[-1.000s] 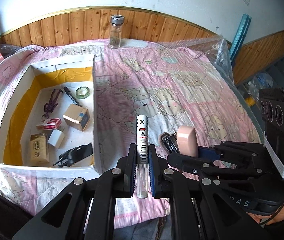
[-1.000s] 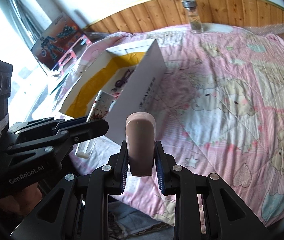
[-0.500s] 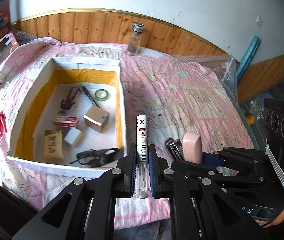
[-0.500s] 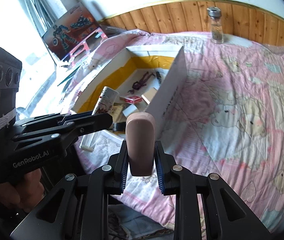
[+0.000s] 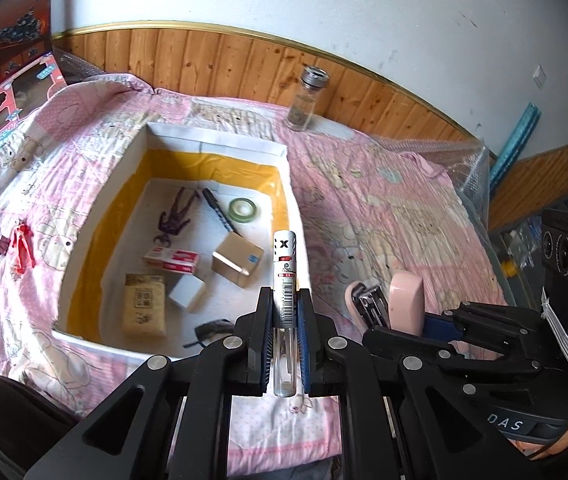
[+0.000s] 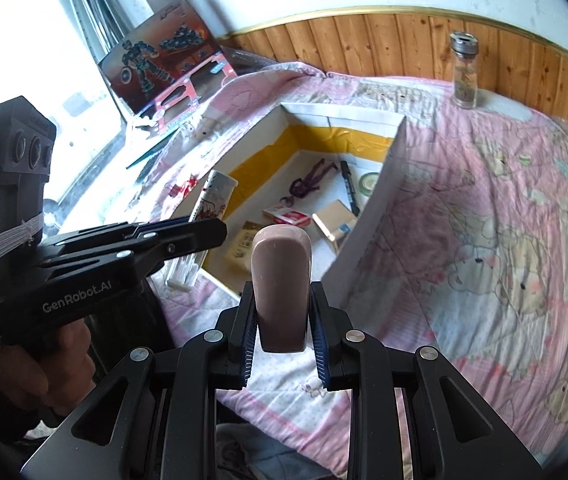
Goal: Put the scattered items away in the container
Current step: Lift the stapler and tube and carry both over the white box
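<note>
- Nearest the cameras, the left gripper (image 5: 284, 344) pinches a thin white tube (image 5: 284, 276) that looks like a pen or marker, with its clear end poking back toward the camera.
- Just to its right, the right gripper (image 6: 282, 320) squeezes a pink stapler (image 6: 282, 280) that stands up between its two black fingers.
- Both things hang in the air at the near edge of the bed, over the pink quilt (image 5: 384, 200), and they are not in the box yet.
- My guess is that this is the carrying step: each hand has its thing and is bringing it to the box.
- Next, each gripper likely needs to go forward over the near wall of the white box (image 5: 220, 144), then let go over a bare spot.
- A bit farther, the box sits on the left half of the quilt with yellow tape inside, and it already holds a brown carton (image 5: 238, 259), a red and white pack (image 5: 171, 259), a green tape roll (image 5: 243, 209) and a dark pen (image 5: 216, 208).
- Only the left view shows the stapler's metal jaw and a red clip (image 5: 22, 246) lying on the quilt left of the box.
- Only the right view shows the person's hand (image 6: 32, 364) on the left gripper's handle.
- Farthest away, a glass jar (image 5: 306, 98) stands by the wood wall.
</note>
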The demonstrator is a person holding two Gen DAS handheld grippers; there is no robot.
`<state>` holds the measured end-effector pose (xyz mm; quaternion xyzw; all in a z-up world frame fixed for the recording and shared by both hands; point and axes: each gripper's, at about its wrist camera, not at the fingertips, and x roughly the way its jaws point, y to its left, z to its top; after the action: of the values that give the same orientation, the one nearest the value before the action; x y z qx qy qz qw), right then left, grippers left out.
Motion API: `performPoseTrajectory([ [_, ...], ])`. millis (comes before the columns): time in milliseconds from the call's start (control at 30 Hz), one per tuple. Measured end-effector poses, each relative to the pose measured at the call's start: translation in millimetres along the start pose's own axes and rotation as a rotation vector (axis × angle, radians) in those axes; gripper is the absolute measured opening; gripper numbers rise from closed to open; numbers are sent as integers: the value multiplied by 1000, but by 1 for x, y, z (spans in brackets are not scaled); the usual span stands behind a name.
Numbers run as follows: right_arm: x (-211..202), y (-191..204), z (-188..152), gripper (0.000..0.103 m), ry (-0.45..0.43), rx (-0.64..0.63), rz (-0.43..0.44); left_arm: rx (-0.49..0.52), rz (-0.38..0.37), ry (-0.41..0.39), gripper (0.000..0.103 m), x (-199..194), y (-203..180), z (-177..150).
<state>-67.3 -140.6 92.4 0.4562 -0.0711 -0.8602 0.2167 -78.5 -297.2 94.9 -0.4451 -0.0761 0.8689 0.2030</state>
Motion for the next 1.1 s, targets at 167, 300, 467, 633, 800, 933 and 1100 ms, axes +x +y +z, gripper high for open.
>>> performPoseTrajectory([
  [167,10,7,11,26,10,-11,9,-20,9,-9,11,2,17,11],
  [300,17,11,20,26,15,-19,19,-30,22,-22,11,2,30,21],
  [467,25,14,32,26,15,-26,26,-35,34,-33,11,4,42,31],
  [633,34,16,45,26,17,-35,31,-29,45,-44,11,7,50,43],
  [800,45,17,58,26,24,-40,37,-21,57,-50,11,14,57,54],
  [933,54,14,65,26,33,-37,41,-18,66,-47,11,23,62,63],
  [1100,65,13,74,26,42,-37,44,-17,71,-38,11,36,69,74],
])
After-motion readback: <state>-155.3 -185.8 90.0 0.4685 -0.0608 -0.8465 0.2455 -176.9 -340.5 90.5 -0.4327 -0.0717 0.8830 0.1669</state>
